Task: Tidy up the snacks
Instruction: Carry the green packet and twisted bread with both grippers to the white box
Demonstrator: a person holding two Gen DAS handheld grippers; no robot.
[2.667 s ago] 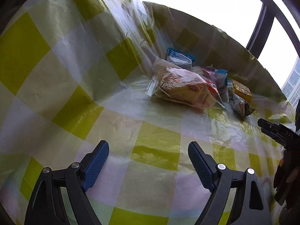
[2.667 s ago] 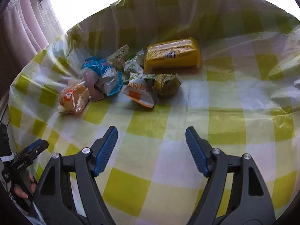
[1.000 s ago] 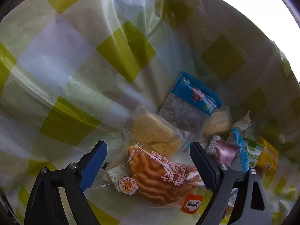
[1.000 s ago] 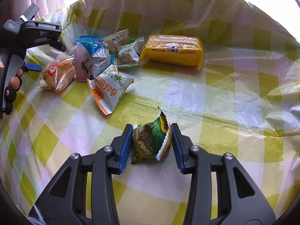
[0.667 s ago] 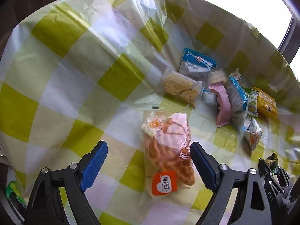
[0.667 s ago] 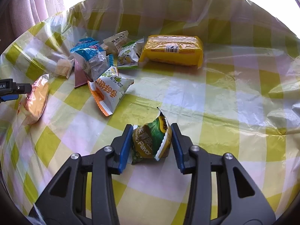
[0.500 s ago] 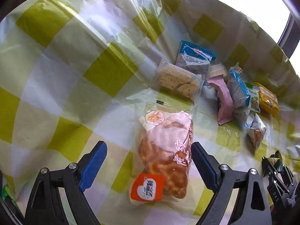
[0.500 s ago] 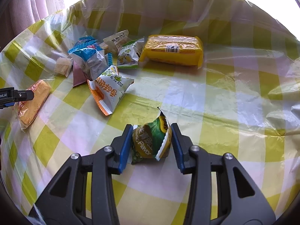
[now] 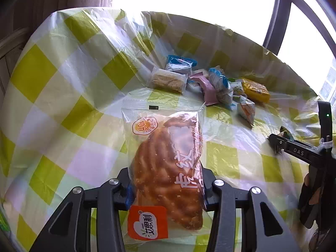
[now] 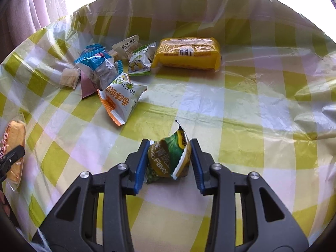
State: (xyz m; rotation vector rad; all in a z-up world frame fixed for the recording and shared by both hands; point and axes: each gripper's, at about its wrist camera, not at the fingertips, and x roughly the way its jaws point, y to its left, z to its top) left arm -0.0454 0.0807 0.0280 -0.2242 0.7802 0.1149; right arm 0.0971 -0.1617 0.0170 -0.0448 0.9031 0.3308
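My left gripper [image 9: 166, 174] is closing its jaws on a clear bag of brown ridged bread with an orange label [image 9: 166, 157]; both pads press the bag's sides. In the right wrist view, that bread bag [image 10: 14, 134] sits at the far left edge. My right gripper [image 10: 169, 147] is closing on a small green snack packet [image 10: 166, 159], which stands pinched between the blue pads just above the checked tablecloth [image 10: 231, 105]. The left wrist view shows the right gripper [image 9: 275, 140] at the right, held by a hand.
A pile of snacks lies at the back: a long yellow packet [image 10: 187, 53], a white and orange packet [image 10: 120, 98], a blue and clear packet [image 10: 96, 63], a pink one [image 9: 208, 90] and a cracker packet [image 9: 168, 79]. The plastic cloth is creased. A window stands behind.
The left gripper drew back from the pile with the bread bag between its jaws, then the jaws shut on the bag. The right gripper kept still with the green packet.
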